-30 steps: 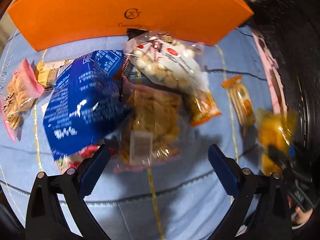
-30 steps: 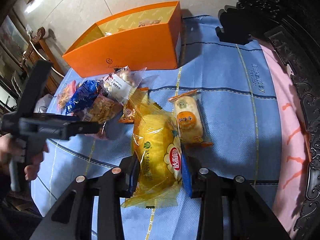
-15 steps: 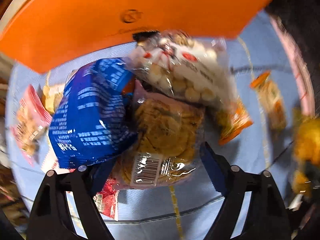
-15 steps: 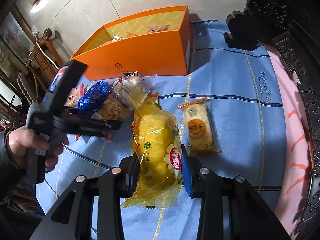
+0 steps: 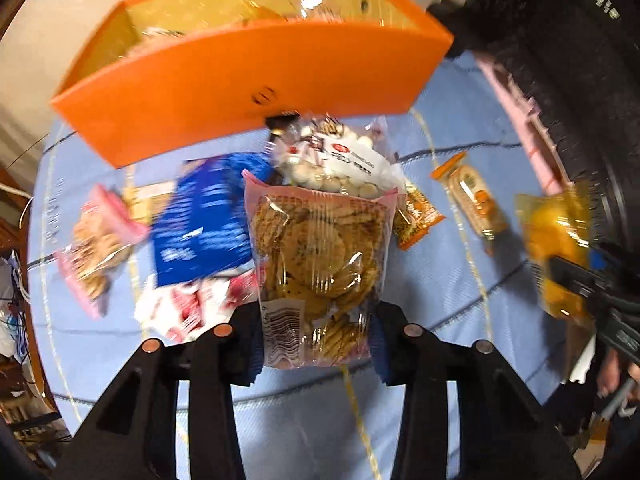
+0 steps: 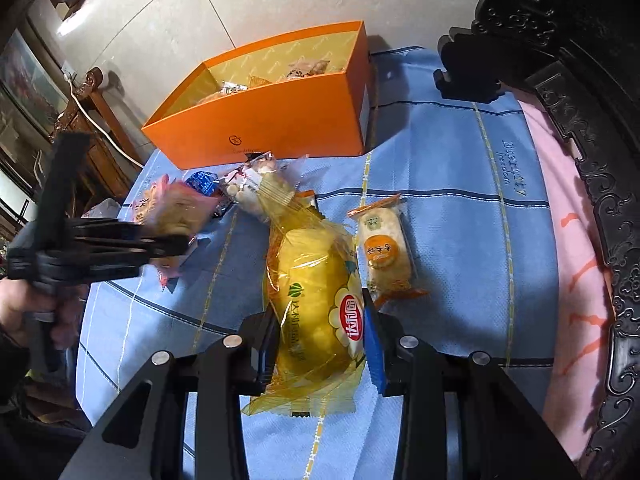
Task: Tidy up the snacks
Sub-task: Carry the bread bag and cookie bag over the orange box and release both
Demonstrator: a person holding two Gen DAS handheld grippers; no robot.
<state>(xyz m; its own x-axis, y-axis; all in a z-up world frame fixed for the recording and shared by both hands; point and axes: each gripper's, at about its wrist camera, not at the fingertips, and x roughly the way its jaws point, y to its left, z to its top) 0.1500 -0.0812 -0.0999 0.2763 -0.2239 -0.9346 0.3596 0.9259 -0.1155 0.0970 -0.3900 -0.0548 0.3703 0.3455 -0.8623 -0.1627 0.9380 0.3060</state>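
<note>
Clamped between the blue pads of the left gripper (image 5: 316, 344), whose jaws have just been closing, a clear pink-edged bag of round brown biscuits (image 5: 320, 264) is held upright in front of the orange box (image 5: 248, 76). Only in the left wrist view can its barcode label and the crinkled film be read; from the right wrist view the same bag (image 6: 176, 208) is seen blurred, raised off the blue cloth (image 6: 452, 168) short of the box (image 6: 272, 124). The right gripper (image 6: 320, 340) is shut on a glossy yellow cake packet (image 6: 316, 304), which lies on the cloth nearer than the box. Beside that packet an oblong orange-ended rice cracker pack (image 6: 386, 250) lies flat. Snacks already inside the rigid cardboard box are shown in both views.
</note>
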